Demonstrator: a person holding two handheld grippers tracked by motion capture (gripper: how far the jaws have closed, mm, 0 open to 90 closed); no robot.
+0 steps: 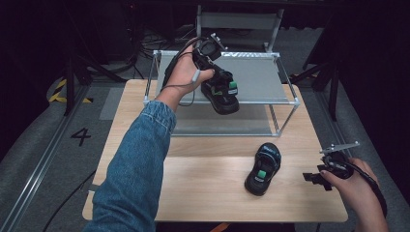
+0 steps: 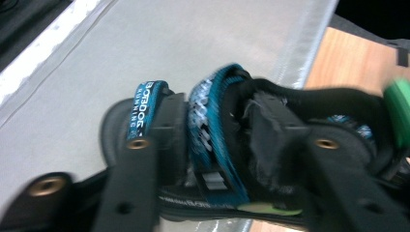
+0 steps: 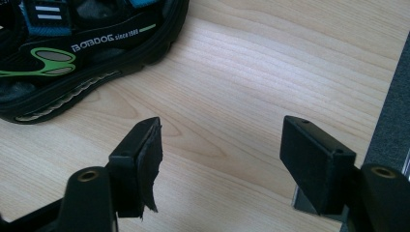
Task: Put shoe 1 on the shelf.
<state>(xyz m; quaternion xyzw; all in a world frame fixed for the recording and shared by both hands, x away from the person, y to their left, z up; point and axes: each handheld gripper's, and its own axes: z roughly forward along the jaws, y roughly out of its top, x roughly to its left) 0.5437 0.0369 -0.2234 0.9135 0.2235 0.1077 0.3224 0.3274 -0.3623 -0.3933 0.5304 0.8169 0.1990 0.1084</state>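
Two black sandals with blue straps and green tabs were in play on a light wooden table [image 1: 208, 193]; nearest the person, the right hand [image 1: 355, 186] held the right gripper [image 1: 316, 177] at the table's right edge, its jaws standing wide apart with nothing between them; in the right gripper view those jaws hung over bare wood, and one pad showed a torn, ragged edge; just to the left of that gripper, one sandal [image 1: 263, 168] lay flat on the tabletop, apart from the jaws, its side lettered "BOBDOG since 1989" in the right gripper view; farther back stood a metal-framed rack [image 1: 294, 101] with a grey fabric shelf [image 1: 261, 77]; over its near left part the left hand [image 1: 186, 72], reaching out from a denim sleeve [image 1: 133, 169], held the left gripper [image 1: 212, 65]; its jaws were clamped on the second sandal [image 1: 221, 93], one jaw inside the shoe and one outside, gripping the strap area; that sandal hung tilted at the shelf's front rail, and whether its sole touched the fabric could not be told; beyond the rack a grey chair [image 1: 239, 21] stood in the dark.
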